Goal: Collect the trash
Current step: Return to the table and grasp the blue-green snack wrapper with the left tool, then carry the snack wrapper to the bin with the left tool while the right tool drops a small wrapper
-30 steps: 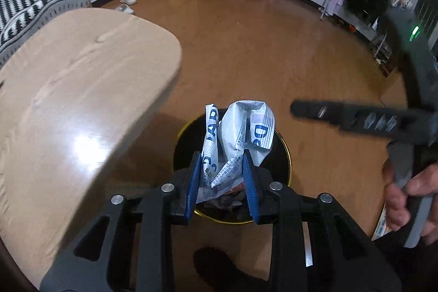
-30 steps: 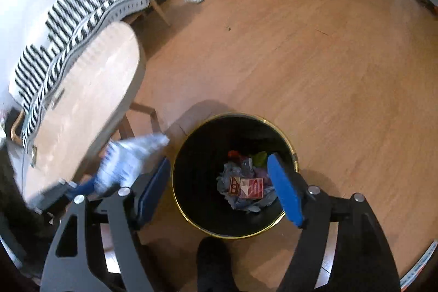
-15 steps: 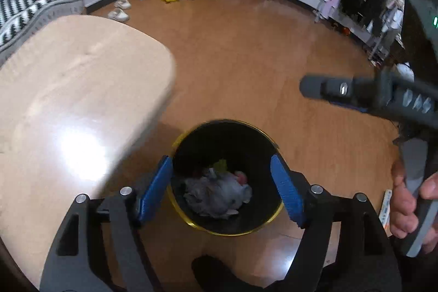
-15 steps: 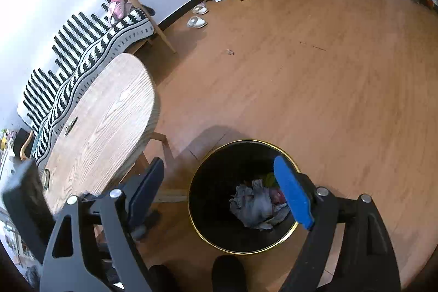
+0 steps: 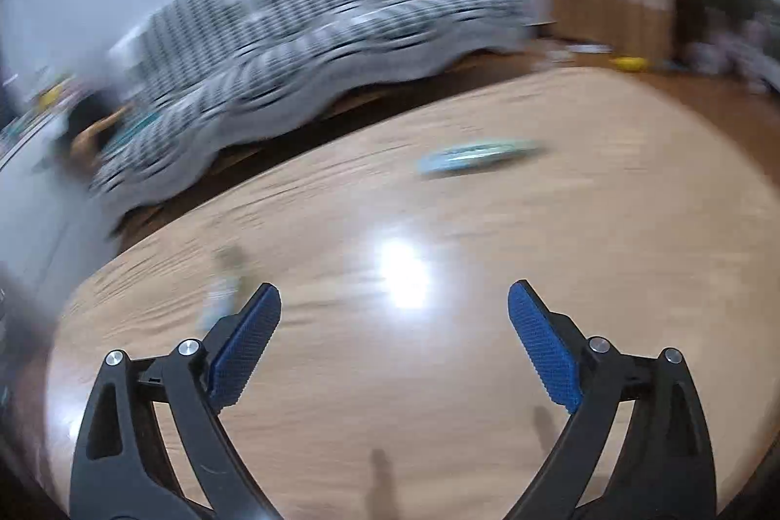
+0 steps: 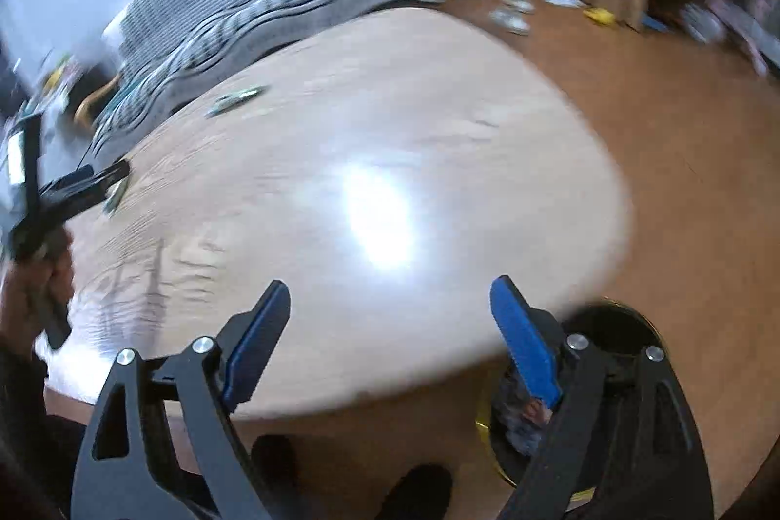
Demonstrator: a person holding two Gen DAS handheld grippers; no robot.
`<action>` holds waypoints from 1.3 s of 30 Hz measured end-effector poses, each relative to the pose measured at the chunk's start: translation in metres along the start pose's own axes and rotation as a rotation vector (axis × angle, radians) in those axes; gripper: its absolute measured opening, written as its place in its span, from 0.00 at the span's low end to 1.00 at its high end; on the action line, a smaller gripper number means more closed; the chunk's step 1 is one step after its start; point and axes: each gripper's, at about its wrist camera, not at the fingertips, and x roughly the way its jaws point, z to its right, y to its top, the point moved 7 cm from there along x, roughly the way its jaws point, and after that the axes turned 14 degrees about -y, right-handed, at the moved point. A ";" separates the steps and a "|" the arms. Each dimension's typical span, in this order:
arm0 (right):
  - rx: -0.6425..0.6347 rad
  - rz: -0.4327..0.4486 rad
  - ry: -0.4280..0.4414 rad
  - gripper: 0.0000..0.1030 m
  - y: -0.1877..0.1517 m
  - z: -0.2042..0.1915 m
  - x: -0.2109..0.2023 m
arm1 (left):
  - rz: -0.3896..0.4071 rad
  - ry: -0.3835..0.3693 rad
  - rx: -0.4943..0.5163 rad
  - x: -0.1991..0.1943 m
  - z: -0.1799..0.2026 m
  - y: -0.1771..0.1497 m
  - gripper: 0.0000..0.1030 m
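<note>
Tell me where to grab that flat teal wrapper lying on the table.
The teal wrapper lies flat and long on the wooden table. Judging through the blur, bring the open left claw down from above and pinch across its narrow width near the middle; flat trash gives no side to grip.

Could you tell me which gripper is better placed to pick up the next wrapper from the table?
Left, probably. The left gripper is open over the table, with a small blurred wrapper just beside its left finger. The right gripper hangs near the table edge by the bin, farther from both wrappers.
</note>
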 end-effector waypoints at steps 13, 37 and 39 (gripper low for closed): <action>-0.437 0.040 0.058 0.87 0.131 -0.233 0.110 | -0.108 0.017 -0.262 0.059 -0.145 -0.031 0.75; -0.451 -0.046 0.096 0.13 0.134 -0.267 0.139 | -0.076 -0.100 -0.224 0.029 -0.097 -0.019 0.10; -0.415 -0.046 0.101 0.13 0.106 -0.242 0.107 | -0.053 -0.121 -0.192 0.011 -0.077 -0.015 0.10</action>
